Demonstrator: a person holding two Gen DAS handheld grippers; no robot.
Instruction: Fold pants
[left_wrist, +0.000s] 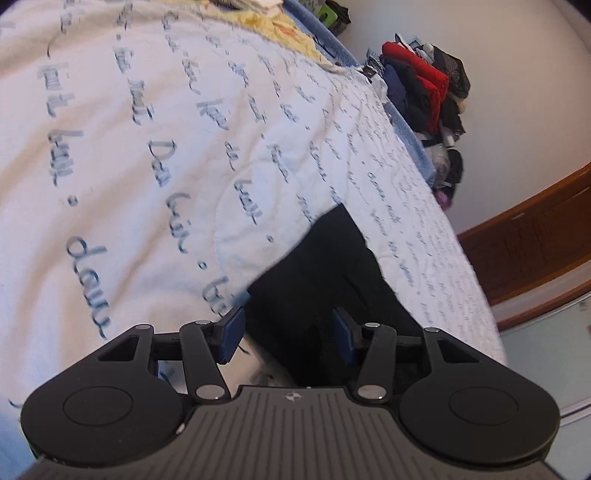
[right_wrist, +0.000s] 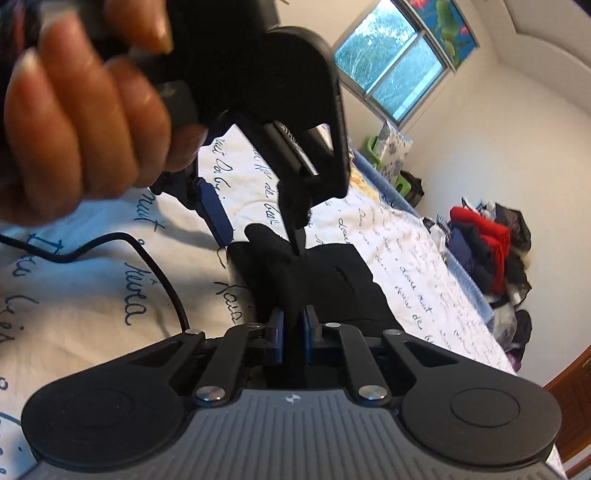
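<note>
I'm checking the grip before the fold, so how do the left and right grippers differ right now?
The left gripper is open, its pads apart around the black pants; the right gripper is shut on them. Both have blue pads and work over the script-printed quilt.

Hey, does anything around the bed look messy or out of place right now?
One thing stands out: a jumbled heap of red, navy and black clothes sits against the wall beyond the white quilt with blue script. A black cable also snakes loosely across that quilt, near the black pants pinched in the right gripper.
</note>
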